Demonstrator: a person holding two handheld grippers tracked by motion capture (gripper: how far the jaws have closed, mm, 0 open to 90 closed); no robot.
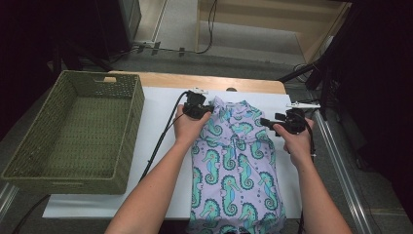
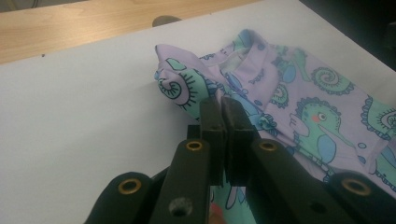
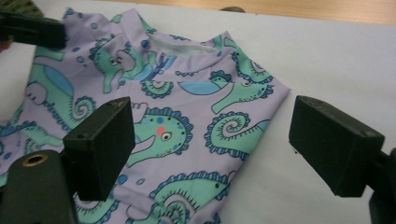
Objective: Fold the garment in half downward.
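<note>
High view, shirt: we see the seahorse-print shirt [image 1: 237, 161] lying flat in the lower middle of the frame on the white sheet [image 1: 156, 136], collar toward the far edge, already narrowed by folding.
Step in hand: we judge this to be mid-fold, one shoulder pinned while the other side is lined up.
Left gripper: our left gripper [image 1: 197, 108] sits at the shirt's upper left corner, jaws clamped tight on a bunched bit of the shoulder cloth.
Right gripper: our right gripper [image 1: 287, 122] hovers at the upper right edge, jaws spread and empty.
Next move: we think the right jaws must drop onto the right shoulder edge and pinch it cleanly.
Left gripper view: we get the pinch itself [image 2: 223, 126], cloth puckered beside the jaws.
Right gripper view: we see the collar [image 3: 187, 46] and the folded right edge between the parted jaws.
Basket: the green woven basket [image 1: 124, 141] stands at the left of the high view.
</note>
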